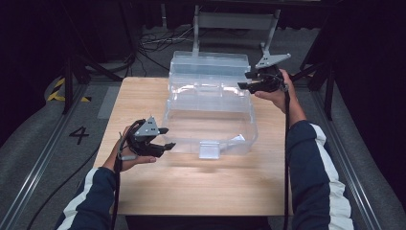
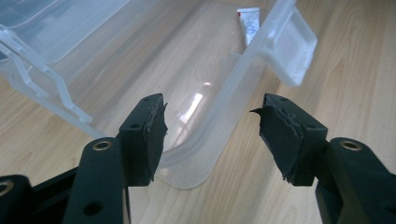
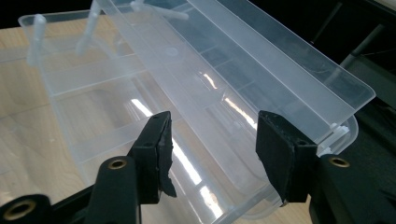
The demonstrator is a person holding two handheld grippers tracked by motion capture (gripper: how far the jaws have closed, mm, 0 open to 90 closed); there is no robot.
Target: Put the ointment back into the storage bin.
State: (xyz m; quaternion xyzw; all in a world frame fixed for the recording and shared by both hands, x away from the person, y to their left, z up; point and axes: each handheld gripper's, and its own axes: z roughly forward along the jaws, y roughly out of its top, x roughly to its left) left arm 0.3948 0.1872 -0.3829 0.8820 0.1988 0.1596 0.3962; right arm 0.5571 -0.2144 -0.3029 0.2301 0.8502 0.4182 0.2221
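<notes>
I read this as two-handed work on the clear box, which lies open across the middle of the table, its raised tiers reaching the far edge.

My left gripper sits at the box's near-left corner, close to the table's left edge, and that placement makes sense to me: from there it can steady or pinch the front wall. In the left gripper view the rounded corner of the box lies between the two pads, but the jaws stand wide apart and neither pad touches plastic, so it is released and holds nothing. The left forearm comes in low from the near edge, hand cupped under the tool, jaws pointing right toward the box. Further along that front wall I can see the latch tab, and a small tube lying inside on the box floor.

My right gripper hovers at the far-right corner of the box, beside the upper tier. Its own view shows the tier's long rim running between the spread jaws with a clear gap on both sides, so it too is released. The right arm stretches forward along the table's right edge, wrist turned inward so the jaws aim left. I judge it is lined up to take that rim.
</notes>
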